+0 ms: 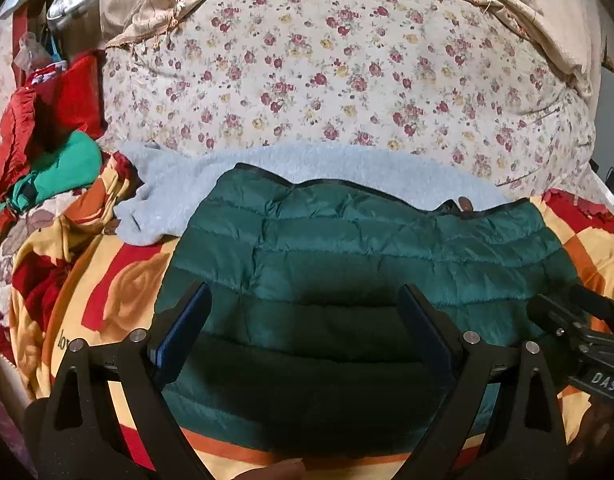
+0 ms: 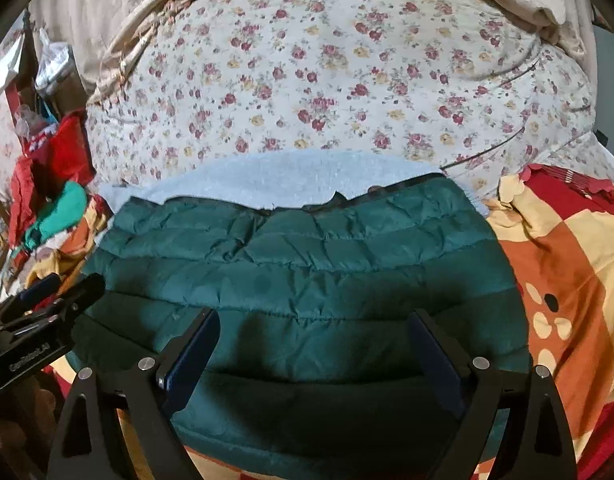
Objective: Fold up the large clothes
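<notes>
Two garments sit stacked on the bed: a dark green quilted puffer jacket (image 1: 347, 264) folded into a compact rectangle, lying on top of a pale blue fleece garment (image 1: 195, 184) that shows past its far and left edges. Both rest on the red, orange and yellow floral blanket (image 1: 119, 280) near the bed's front edge, roughly centred, with the cream quilt printed with small red roses (image 1: 327, 72) behind them. Green jacket looks done as far as I can judge: edges squared, no sleeve hanging out, black trim lined up along the far side. Can't tell whether the fleece under it is properly folded; most of it is hidden. Left gripper (image 1: 303, 300) hovers over the jacket's left half, jaws wide apart, nothing between them. Right gripper (image 2: 315, 324) same story over the right half: jaws spread wide, empty, not touching the fabric. Each gripper shows at the edge of the other's view, so they sit side by side. Still left, my read: the loose pile of red and bright green clothing (image 1: 47, 152) at the blanket's left edge looks unfolded, so more pieces probably queue there.
</notes>
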### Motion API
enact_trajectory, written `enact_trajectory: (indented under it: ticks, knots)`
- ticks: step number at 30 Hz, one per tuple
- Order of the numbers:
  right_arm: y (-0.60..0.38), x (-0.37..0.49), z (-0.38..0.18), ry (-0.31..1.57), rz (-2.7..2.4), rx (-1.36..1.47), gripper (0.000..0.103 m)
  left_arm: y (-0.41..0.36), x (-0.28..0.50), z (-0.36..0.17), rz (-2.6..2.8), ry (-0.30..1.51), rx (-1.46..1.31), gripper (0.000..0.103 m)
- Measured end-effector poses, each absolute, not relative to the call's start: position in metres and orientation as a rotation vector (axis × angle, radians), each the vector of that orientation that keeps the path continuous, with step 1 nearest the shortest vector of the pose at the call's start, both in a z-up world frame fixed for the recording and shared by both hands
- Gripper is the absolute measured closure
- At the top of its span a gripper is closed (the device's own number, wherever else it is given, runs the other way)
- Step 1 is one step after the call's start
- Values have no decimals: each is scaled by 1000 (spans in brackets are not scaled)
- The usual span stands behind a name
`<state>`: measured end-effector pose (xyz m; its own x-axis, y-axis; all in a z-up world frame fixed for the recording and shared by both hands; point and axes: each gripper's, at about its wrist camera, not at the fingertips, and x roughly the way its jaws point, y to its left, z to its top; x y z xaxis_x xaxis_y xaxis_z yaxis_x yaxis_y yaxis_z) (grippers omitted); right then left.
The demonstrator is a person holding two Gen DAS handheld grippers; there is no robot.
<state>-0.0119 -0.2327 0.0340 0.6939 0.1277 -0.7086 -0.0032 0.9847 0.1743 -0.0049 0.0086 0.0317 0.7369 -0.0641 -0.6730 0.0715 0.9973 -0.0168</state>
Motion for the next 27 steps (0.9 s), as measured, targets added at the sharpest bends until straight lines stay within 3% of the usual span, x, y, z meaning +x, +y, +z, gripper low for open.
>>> enact_trajectory:
  ticks: [27]
  knots:
    - [-219, -10, 30, 803, 42, 118, 6, 6, -8, 22, -37, 729, 17, 8]
